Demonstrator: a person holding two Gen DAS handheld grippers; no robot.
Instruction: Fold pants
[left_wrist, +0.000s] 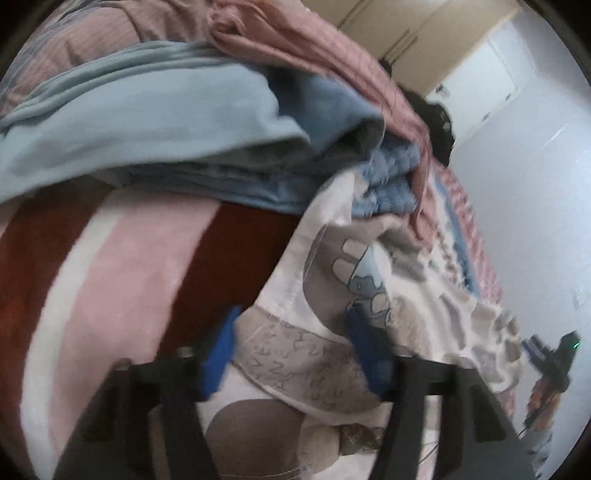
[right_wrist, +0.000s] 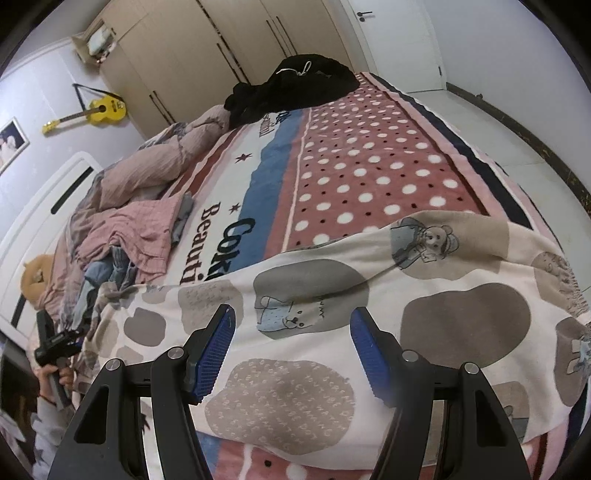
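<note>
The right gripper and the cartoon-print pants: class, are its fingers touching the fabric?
Cannot tell. In the right wrist view the right gripper stands open with the pants beneath, but neither a gap nor contact shows plainly.

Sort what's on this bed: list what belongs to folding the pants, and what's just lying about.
For the job: patterned pants, left tongs, right tongs.

Lying about: pink checked garment, blue clothes pile, black garment, polka-dot blanket.

pants | cream fabric with grey-beige blotches and cartoon bear prints | lying spread crosswise on the polka-dot blanket | lying wrinkled, one end nearing the clothes pile
</note>
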